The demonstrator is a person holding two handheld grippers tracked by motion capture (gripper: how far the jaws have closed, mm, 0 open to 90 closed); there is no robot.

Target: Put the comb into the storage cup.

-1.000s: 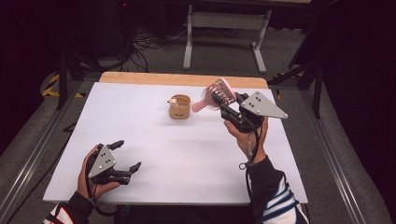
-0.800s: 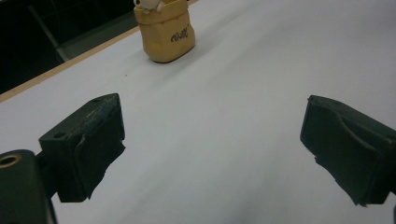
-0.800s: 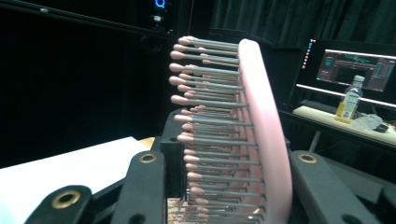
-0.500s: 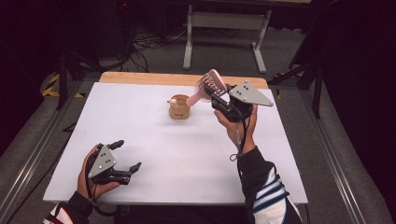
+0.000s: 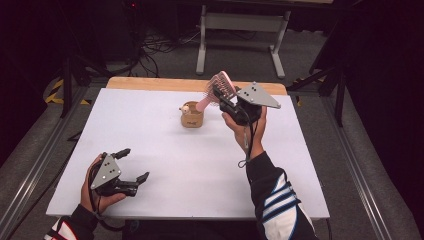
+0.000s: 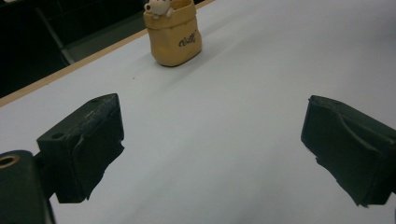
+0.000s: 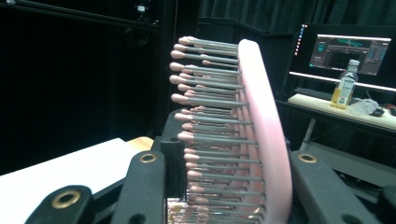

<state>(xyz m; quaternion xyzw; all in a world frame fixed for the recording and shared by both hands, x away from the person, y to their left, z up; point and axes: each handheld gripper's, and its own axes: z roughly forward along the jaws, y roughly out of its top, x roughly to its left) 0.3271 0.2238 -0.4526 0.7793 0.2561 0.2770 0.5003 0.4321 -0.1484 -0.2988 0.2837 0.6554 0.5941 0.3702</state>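
- Since a second ago, right gripper (image 5: 226,100) has carried the pink hairbrush (image 5: 218,89) left along the far side of the table, toward the tan pot; handle tip now at the pot's mouth, cannot tell if inside. Left gripper hasn't moved.
- White table (image 5: 165,150): flat matte top, wooden strip along the far edge.
- Right gripper: raised over the far side, right of centre, jaws clamped on the brush head, bristles against one jaw, smooth back against the other.
- Left gripper (image 5: 131,167): near the near-left corner, jaws spread wide, nothing between them.
- Hairbrush: rigid pink plastic, oval head, grey pins with pink ball tips. Likely light; glossy back may slip, pins flex, so the grip across the head probably pivots. Handle neck looks the firmer hold.
- Pot (image 6: 173,32): small, tan, sack-shaped, printed lettering, little white figure on the rim. Looks light, probably tips if nudged.
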